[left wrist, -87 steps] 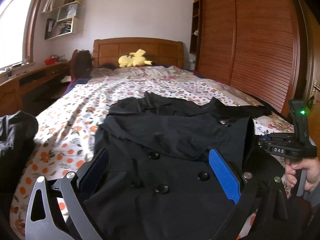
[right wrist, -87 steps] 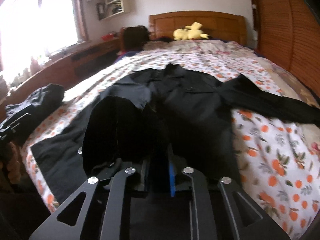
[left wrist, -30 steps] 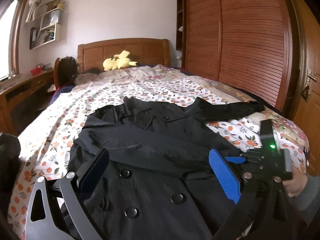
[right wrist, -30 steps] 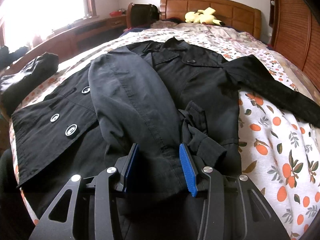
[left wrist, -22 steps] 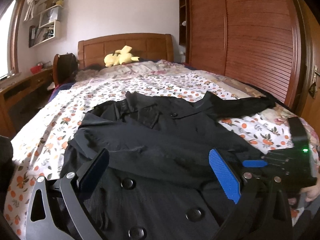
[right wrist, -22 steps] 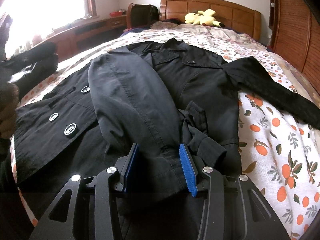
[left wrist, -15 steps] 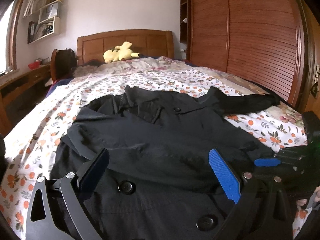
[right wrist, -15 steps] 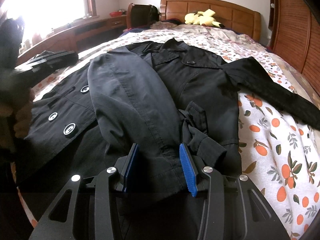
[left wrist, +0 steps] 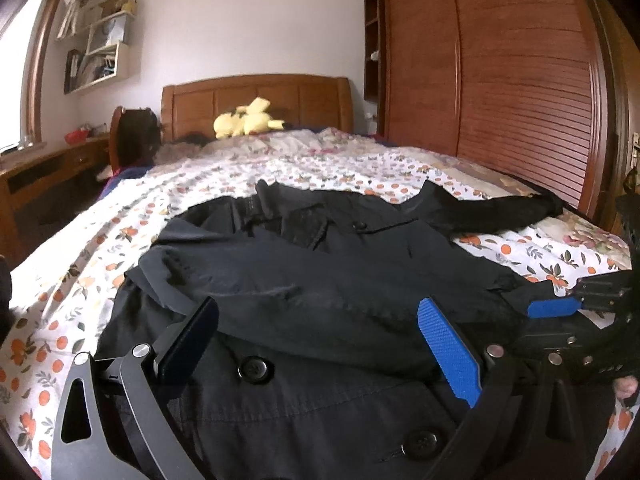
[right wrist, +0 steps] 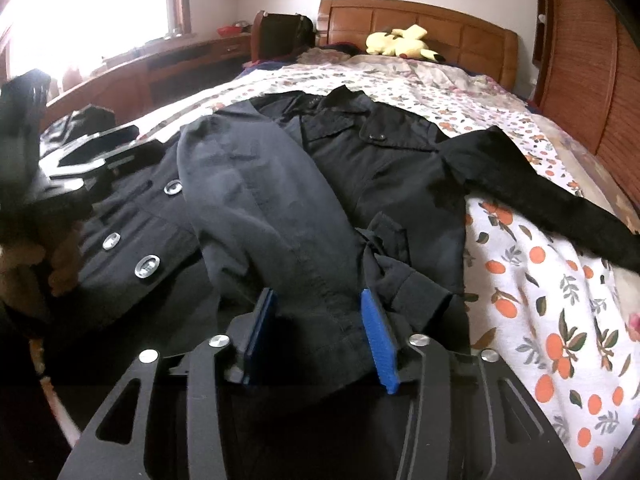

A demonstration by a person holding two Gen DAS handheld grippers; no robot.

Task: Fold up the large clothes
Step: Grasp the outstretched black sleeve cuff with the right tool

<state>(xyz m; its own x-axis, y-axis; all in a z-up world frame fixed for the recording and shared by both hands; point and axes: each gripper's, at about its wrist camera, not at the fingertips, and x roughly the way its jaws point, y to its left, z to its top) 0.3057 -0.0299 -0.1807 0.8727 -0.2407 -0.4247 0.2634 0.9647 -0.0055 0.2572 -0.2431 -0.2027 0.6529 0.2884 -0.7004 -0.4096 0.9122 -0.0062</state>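
One black double-breasted coat (right wrist: 400,168) spread on the floral bedspread (right wrist: 540,300), one sleeve (right wrist: 260,208) folded across. Right tool (right wrist: 316,332) just loosening around the cuff; left tool (left wrist: 316,344) wide open, empty. Best released flat, then hem gripped evenly.

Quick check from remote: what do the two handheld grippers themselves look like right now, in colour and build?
Both match: the left gripper and right gripper have dark metal linkage arms with triangular cutouts, silver pivot screws, and flat ribbed blue finger pads. No cables or sleeves are clearly visible.
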